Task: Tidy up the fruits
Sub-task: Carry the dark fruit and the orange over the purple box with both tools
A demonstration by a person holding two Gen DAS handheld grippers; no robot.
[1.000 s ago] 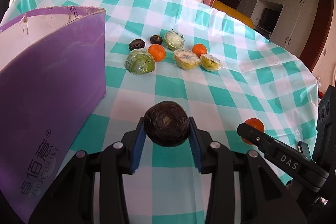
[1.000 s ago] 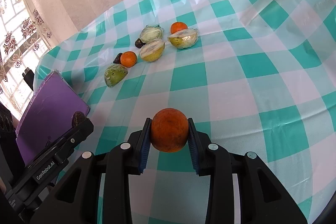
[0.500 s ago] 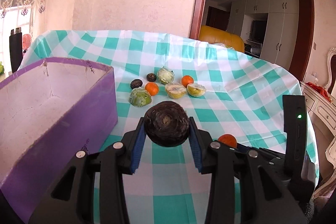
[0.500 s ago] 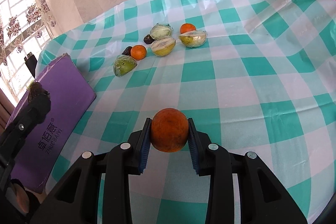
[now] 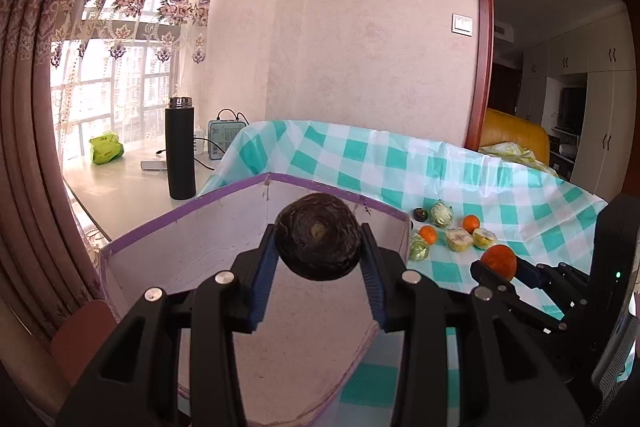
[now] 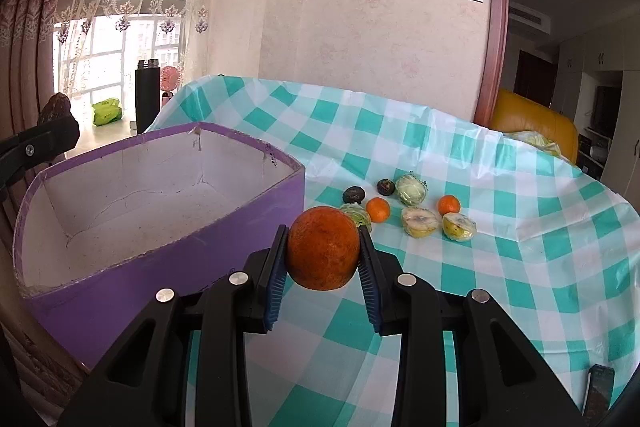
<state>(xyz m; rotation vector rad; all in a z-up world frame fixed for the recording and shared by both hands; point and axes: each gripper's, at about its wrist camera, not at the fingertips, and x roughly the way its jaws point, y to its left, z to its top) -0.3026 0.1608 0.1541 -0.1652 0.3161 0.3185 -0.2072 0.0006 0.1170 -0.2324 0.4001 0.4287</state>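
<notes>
Left gripper (image 5: pixel 319 254) clamping a dark round fruit (image 5: pixel 319 235) between blue pads (image 5: pixel 265 271), hovering over the open mouth of the purple box (image 5: pixel 140 231), white inner walls showing all round the fruit. Also appearing at nine o'clock in the right wrist view, only partly visible, dark fruit (image 6: pixel 56 109) riding on top.

At ten o'clock of the left wrist view, standing on a pale windowsill: a black flask (image 5: pixel 180 147), with a green bag (image 5: pixel 105 147) further left.

Right gripper (image 6: pixel 323 255) pinching an orange (image 6: pixel 323 247) firmly, jaws narrowed onto its sides, hanging above the checked tablecloth (image 6: pixel 500 227) just right of the box (image 6: pixel 160 259). Showing at three o'clock in the left wrist view with the orange (image 5: pixel 498 261) at its tip.

Lying on the cloth at one o'clock beyond the right gripper, well apart from the box: a loose cluster of two dark fruits (image 6: pixel 353 194), two small oranges (image 6: pixel 378 209), and several plastic-wrapped fruit pieces (image 6: pixel 419 222), one green wrapped piece (image 6: pixel 356 215) partly hidden behind the held orange.
</notes>
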